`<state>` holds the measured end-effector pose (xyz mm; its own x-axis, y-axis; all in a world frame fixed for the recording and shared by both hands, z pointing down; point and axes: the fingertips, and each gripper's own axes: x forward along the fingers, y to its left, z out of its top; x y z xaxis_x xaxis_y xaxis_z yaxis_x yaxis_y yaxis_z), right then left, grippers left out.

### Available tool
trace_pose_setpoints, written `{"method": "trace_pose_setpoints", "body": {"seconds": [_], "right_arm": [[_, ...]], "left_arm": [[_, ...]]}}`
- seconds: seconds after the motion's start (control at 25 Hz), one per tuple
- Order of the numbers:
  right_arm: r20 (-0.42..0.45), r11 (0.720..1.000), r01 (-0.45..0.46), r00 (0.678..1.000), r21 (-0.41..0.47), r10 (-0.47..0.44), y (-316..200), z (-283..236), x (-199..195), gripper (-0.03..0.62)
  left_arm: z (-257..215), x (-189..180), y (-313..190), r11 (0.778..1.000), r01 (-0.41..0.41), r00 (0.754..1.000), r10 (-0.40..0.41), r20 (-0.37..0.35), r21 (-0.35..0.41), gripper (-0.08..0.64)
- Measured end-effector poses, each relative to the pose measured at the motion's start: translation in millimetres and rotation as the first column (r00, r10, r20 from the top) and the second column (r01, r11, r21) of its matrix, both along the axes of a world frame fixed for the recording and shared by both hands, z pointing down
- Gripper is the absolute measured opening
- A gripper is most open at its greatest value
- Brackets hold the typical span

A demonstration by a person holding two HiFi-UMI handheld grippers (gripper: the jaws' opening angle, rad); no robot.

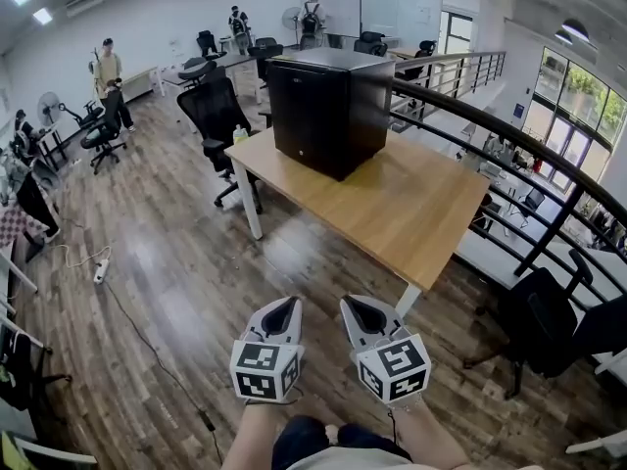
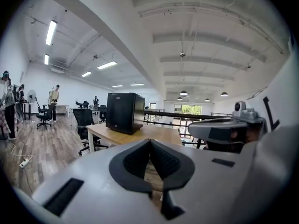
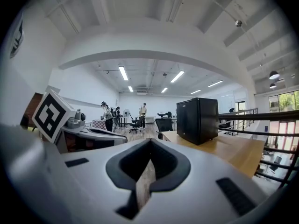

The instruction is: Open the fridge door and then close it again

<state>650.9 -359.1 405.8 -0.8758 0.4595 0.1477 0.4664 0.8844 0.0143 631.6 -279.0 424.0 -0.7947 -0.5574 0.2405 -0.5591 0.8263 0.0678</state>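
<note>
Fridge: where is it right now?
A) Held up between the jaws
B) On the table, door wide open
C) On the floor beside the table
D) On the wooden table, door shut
D: the black fridge stands on the wooden table, near its far end, and its front lies flush, with no door swung out.

Fridge [image 1: 323,116]: black casing, smooth, faint gloss
Table [image 1: 421,213]: pale wood top, matt
Floor [image 1: 176,292]: dark wood planks, satin sheen
Railing [image 1: 470,114], 3 o'clock of fridge: black metal
</note>
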Motion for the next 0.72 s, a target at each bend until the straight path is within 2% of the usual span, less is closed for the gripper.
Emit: {"method": "trace_pose_setpoints", "body": {"seconds": [0.2, 0.36, 0.56, 0.72], "right_arm": [[-0.060, 0.998, 0.062, 0.996, 0.026, -0.060, 12, 15, -28, -0.003], [-0.115, 0.996, 0.079, 0.991, 0.046, -0.073, 31, 30, -64, -0.003], [-0.181, 0.993, 0.081, 0.981, 0.082, -0.065, 72, 46, -136, -0.003], [-0.194, 0.995, 0.078, 0.979, 0.058, -0.066, 116, 37, -201, -0.003]], "left_arm": [[6, -26, 2, 0.997, 0.047, 0.999, -0.048, -0.016, -0.059, 0.005], [20, -56, 12, 0.997, 0.041, 0.998, -0.044, -0.048, -0.062, 0.005], [31, -123, 47, 0.997, 0.017, 0.996, -0.023, -0.081, -0.076, 0.005], [16, -191, 87, 0.998, -0.001, 0.998, -0.003, -0.065, -0.071, 0.005]]}}
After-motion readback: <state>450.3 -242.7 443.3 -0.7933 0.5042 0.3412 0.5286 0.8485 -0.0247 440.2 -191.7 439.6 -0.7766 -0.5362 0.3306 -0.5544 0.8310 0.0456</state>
